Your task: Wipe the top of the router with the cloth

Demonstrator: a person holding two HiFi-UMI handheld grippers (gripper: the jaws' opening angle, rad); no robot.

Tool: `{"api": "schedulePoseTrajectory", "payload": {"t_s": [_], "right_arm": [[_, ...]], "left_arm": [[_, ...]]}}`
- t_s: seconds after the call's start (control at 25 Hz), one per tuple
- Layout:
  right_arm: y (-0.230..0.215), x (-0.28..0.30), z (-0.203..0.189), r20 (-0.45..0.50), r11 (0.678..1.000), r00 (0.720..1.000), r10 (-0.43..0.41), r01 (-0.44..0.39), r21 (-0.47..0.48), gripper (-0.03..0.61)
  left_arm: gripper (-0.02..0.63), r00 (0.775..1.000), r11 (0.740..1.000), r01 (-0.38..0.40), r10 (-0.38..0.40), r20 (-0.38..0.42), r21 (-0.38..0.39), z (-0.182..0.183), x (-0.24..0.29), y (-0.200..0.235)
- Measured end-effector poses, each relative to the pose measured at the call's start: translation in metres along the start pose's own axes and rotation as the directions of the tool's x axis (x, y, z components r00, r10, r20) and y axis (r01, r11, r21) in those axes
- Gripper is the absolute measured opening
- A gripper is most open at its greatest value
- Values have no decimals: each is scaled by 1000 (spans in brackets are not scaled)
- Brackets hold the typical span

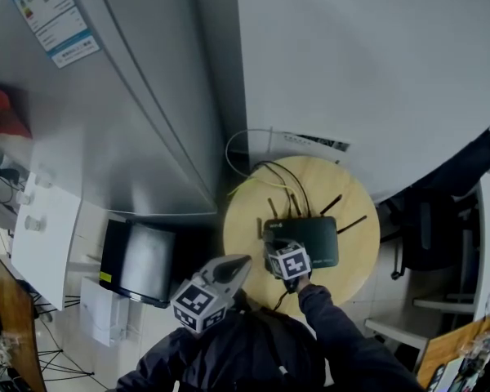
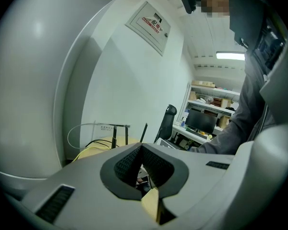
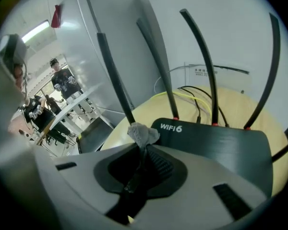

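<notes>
The right gripper (image 3: 143,146) pinched a grey cloth (image 3: 143,133) at the left front corner of the black router (image 3: 216,140) (marked WIFI 6) on the round wooden table (image 1: 310,184). The left gripper (image 2: 140,150) had its jaws pressed together, empty.

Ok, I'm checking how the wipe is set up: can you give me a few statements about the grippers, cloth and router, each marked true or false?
1. The right gripper is shut on the cloth. True.
2. The left gripper is clamped on the router. False: its jaws are shut on nothing, and it is off to the router's side.
3. The router sits on a round wooden table. True.
4. The router's antennas are folded flat on its top. False: they stand up from its back edge.
5. The cloth lies spread over the router. False: it is bunched between the right gripper's jaws, with a grey tuft poking out.
</notes>
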State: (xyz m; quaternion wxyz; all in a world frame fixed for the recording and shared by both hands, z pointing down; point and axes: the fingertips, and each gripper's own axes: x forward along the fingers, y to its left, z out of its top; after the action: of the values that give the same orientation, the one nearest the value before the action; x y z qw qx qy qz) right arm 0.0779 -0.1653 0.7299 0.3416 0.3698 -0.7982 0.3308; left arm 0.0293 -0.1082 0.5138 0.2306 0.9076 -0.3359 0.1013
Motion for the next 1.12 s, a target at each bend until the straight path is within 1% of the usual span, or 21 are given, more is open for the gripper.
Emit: {"api": "schedulePoseTrajectory", "payload": {"t_s": [0.16, 0.32, 0.44, 0.68, 0.8, 0.88, 0.96, 1.12], "right_arm": [[-23, -11, -8, -11, 1000, 1000, -15, 15, 8, 69], [-62, -32, -23, -14, 998, 998, -56, 56, 33, 70], [-94, -50, -36, -10, 994, 996, -89, 89, 70, 69], [-157, -87, -61, -13, 972, 983, -185, 185, 142, 71], [-176, -100, -70, -15, 960, 975, -223, 222, 172, 71], [-178, -102, -73, -19, 957, 974, -226, 225, 184, 69], [-167, -100, -68, -5, 963, 979, -204, 202, 181, 69], [-108, -82, -46, 44, 988, 995, -93, 87, 130, 69]], "left_arm": [[-8, 1000, 1000, 1, -1, 0, 0, -1, -1, 0], [-7, 1000, 1000, 8, -8, 6, 7, 1, 2, -2], [-7, 1000, 1000, 16, -16, 8, 11, 2, 4, -4], [-6, 1000, 1000, 24, -24, 1, 11, -1, 6, -9], [-7, 1000, 1000, 22, -22, -2, 10, -1, 5, -10], [-7, 1000, 1000, 20, -20, -1, 7, -2, 5, -11], [-7, 1000, 1000, 19, -19, -1, 5, -2, 4, -13], [-8, 1000, 1000, 15, -15, -2, 3, -3, 3, -14]]}}
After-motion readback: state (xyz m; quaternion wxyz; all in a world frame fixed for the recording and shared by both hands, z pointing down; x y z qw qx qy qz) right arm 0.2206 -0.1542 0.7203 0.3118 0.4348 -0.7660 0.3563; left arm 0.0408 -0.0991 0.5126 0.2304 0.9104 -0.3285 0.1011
